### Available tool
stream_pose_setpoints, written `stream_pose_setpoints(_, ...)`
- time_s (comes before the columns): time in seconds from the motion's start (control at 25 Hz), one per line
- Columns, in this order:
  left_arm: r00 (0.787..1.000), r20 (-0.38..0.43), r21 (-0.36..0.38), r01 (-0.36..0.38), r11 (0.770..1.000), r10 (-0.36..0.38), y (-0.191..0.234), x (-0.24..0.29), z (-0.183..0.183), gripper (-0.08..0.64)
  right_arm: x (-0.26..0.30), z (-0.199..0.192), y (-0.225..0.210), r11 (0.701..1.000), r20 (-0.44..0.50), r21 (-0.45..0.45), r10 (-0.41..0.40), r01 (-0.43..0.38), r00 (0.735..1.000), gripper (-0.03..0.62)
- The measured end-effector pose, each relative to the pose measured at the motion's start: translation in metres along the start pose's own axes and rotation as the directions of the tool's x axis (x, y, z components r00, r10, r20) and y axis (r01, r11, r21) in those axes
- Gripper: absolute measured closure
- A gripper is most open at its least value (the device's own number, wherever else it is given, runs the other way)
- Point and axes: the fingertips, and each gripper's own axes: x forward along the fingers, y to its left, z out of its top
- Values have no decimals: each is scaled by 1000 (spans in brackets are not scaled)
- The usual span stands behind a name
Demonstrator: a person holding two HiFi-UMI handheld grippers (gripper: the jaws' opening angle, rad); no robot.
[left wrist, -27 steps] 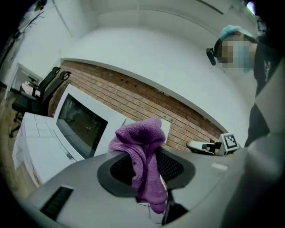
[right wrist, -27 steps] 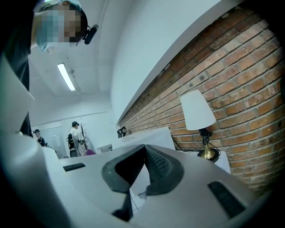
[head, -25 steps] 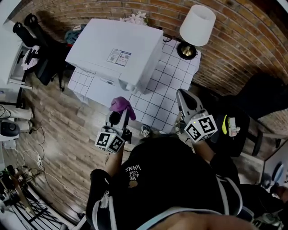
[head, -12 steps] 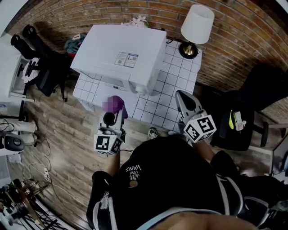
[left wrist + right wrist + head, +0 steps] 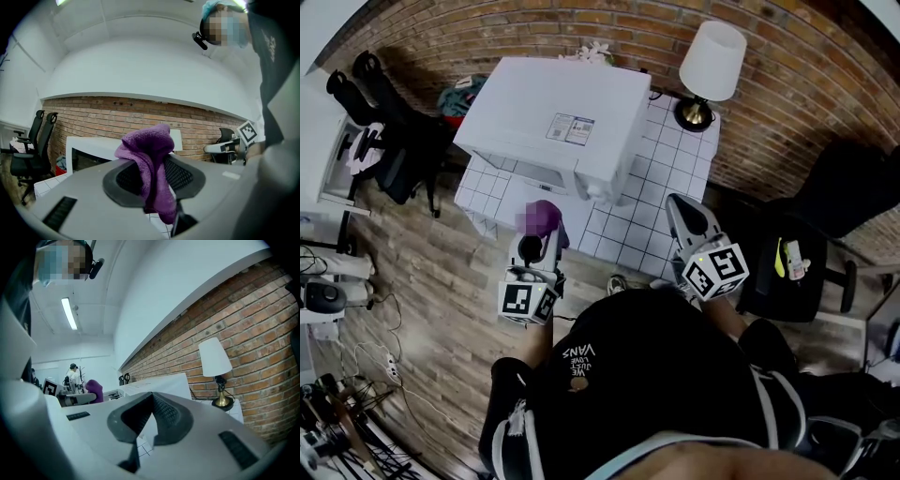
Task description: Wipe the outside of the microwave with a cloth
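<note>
**Cloth in hand, short of the microwave: approach before the first wipe.**
The left gripper (image 5: 152,174), lower centre-left in the head view, pinches the purple cloth (image 5: 149,152), which bunches above the jaws. The right gripper (image 5: 149,408), centre-right, has its jaws pressed together on nothing. The white microwave (image 5: 553,117) stands on the tiled table (image 5: 661,197) at upper centre, and the cloth is near its front lower edge but apparently not touching. To wipe well, probably present the bunched cloth, not the jaw tips, flat to a panel, press lightly, and stroke in overlapping passes. The idle gripper might steady the casing.
</note>
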Motion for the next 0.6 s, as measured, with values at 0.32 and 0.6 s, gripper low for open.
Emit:
stream_pose_setpoints(0.32,1000,23,-30,12,999,-11,-2,1,1,428,6,1,4,1000,-21,-24,17,-18,1000,595)
stream_pose_setpoints(0.6,1000,24,-45,1,999,0,-3,0,4,428,8,-1,6,999,-30,-33,25,-26,999,595)
